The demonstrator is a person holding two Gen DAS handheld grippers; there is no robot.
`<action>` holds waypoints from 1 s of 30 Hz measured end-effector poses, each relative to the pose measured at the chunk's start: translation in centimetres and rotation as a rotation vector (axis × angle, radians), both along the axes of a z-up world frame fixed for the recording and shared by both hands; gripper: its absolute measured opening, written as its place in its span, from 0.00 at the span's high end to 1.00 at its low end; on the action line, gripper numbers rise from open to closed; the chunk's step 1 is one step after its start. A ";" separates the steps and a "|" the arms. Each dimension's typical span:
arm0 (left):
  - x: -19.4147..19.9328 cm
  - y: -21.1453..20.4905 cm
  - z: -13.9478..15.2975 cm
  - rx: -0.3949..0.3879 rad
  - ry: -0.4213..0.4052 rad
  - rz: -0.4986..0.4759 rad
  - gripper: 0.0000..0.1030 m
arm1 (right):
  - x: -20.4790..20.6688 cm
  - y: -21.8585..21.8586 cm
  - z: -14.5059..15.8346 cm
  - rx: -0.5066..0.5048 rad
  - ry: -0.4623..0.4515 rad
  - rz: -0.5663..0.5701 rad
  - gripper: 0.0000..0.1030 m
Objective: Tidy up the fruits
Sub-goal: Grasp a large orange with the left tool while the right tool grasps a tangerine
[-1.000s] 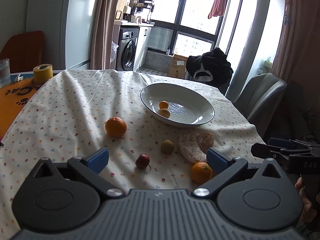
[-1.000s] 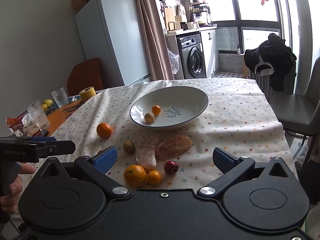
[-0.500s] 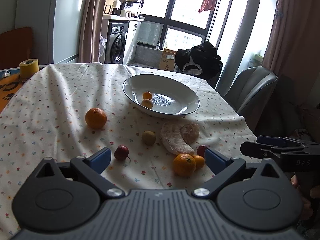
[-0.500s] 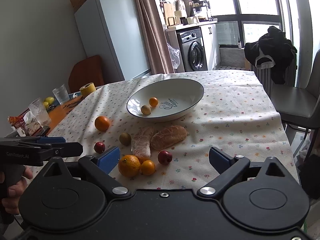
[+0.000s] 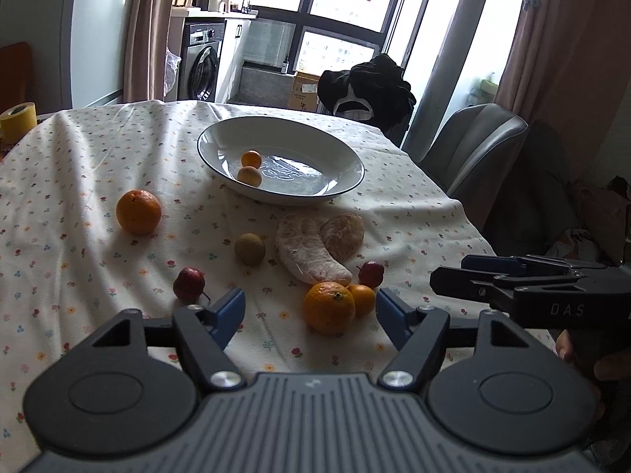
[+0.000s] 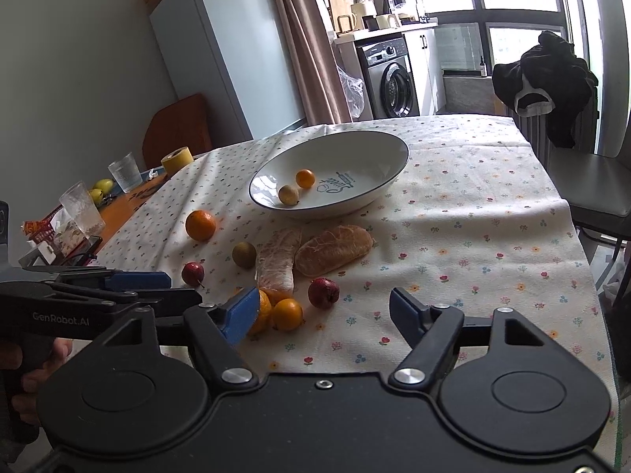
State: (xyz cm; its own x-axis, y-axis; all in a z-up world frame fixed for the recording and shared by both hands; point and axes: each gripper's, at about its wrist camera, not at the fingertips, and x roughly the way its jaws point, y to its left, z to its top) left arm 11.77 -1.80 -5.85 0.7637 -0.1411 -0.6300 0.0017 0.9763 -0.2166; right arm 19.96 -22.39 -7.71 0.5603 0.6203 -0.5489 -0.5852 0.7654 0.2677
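Note:
A white bowl [image 5: 339,153] [image 6: 394,149] on the flowered cloth holds a small orange fruit [image 5: 251,158] and a yellowish one [image 5: 249,176]. Loose on the cloth lie a large orange [image 5: 138,206], a green-brown fruit [image 5: 249,248], two peeled citrus pieces [image 5: 311,252], two small red fruits [image 5: 189,284] [image 6: 323,292], a second orange [image 5: 329,306] and a small orange fruit [image 5: 361,298] [image 6: 287,314]. My left gripper [image 5: 309,313] stands open just short of the near orange. My right gripper [image 6: 323,311] is open too, near the small orange fruit.
Grey chairs [image 5: 473,146] stand at the table's right side, one draped with a black garment [image 6: 552,86]. At the left end are a yellow tape roll [image 6: 176,159], drinking glasses [image 6: 83,211] and clutter. The table's front edge lies just beneath both grippers.
Both grippers have moved forward toward the near cluster of fruit, the left one also swinging right so the near orange sits between its fingers' line. Both stay open; no fruit has moved.

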 end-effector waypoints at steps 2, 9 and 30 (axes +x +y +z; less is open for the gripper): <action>0.4 -0.2 -0.3 -0.001 0.005 -0.010 0.37 | 0.3 0.2 -0.3 -0.005 0.008 0.007 0.38; 2.1 -0.9 -1.7 -0.003 0.031 -0.031 0.44 | 1.0 0.4 -1.2 -0.019 0.019 0.019 0.41; 2.8 0.3 -2.3 -0.031 0.039 -0.009 0.67 | 1.4 3.5 -2.6 -0.044 0.071 0.118 0.63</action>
